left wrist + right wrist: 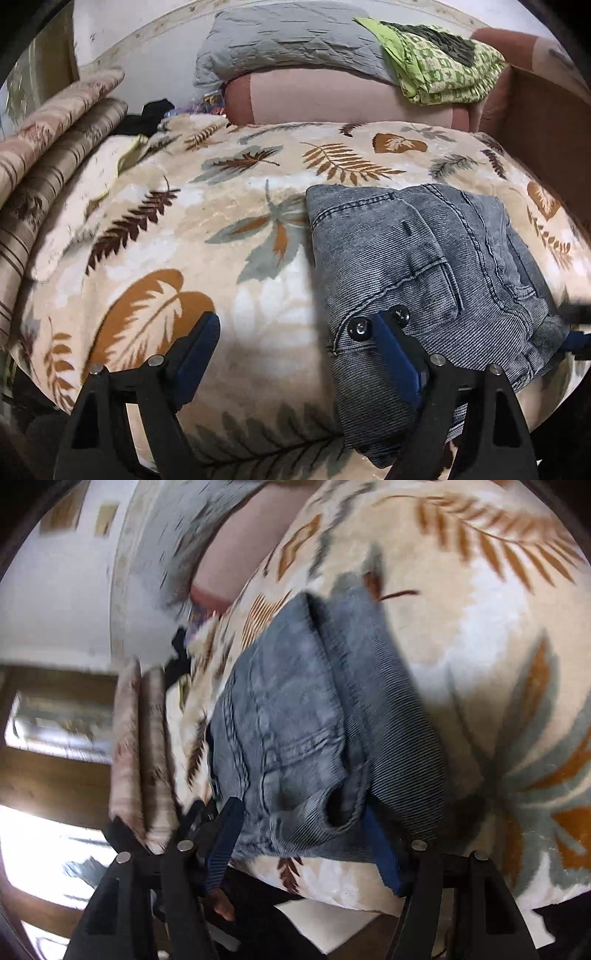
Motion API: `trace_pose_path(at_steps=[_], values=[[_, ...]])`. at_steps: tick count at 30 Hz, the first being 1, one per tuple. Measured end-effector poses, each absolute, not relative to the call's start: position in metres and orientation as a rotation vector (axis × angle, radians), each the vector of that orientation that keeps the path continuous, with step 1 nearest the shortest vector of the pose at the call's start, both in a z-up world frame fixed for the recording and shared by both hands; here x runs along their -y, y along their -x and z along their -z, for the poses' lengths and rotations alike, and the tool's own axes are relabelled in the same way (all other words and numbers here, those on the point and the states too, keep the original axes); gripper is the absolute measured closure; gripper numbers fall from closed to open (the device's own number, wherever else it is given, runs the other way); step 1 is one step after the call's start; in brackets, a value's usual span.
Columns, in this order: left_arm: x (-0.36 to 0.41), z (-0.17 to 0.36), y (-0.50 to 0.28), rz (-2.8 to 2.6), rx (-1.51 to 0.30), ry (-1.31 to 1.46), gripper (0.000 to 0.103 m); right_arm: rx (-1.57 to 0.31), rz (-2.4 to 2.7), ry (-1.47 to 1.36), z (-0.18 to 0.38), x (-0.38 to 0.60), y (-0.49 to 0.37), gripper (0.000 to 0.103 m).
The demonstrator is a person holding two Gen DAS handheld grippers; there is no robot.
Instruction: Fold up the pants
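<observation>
Bed under a cream leaf-print blanket (pixel 258 221): striped rolled bedding (pixel 55 155) at far left, grey quilt (pixel 280 40) and green patterned cloth (pixel 439 62) at the far side. Folded grey-blue denim pants (pixel 417 251) lie right of centre near the front edge. Left gripper (pixel 299 339) wide open, empty, its right finger over the pants; right gripper (pixel 299 834) half-open around the pants' near edge, grip unclear.
</observation>
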State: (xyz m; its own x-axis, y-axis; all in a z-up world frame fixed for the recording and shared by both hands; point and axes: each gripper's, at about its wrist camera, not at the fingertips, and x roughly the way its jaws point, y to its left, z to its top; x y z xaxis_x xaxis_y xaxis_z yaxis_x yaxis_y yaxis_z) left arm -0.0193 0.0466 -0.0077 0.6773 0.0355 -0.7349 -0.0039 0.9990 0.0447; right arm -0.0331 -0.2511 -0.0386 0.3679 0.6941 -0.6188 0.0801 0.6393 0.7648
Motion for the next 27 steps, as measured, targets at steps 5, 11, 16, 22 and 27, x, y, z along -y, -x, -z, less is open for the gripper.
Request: trace_pose_path(at_steps=[5,11,16,22,27], values=[[-0.05,0.004,0.02,-0.009,-0.828,-0.026,0.016,-1.138,-0.409,-0.672,0.031,0.234,0.035,0.097],[-0.057,-0.028,0.031,-0.053,-0.709,0.024,0.016,-0.965,-0.321,-0.435,-0.031,0.227,0.061,0.097],[-0.027,0.009,0.016,-0.044,-0.853,-0.155,0.011,-1.143,-0.252,-0.429,0.039,0.237,0.056,0.094],[-0.034,0.018,0.018,-0.046,-0.838,-0.098,0.011,-1.019,-0.287,-0.667,0.002,0.269,0.066,0.039],[-0.036,0.018,0.021,-0.041,-0.823,-0.075,0.011,-1.008,-0.421,-1.0,0.013,0.267,0.052,0.005]])
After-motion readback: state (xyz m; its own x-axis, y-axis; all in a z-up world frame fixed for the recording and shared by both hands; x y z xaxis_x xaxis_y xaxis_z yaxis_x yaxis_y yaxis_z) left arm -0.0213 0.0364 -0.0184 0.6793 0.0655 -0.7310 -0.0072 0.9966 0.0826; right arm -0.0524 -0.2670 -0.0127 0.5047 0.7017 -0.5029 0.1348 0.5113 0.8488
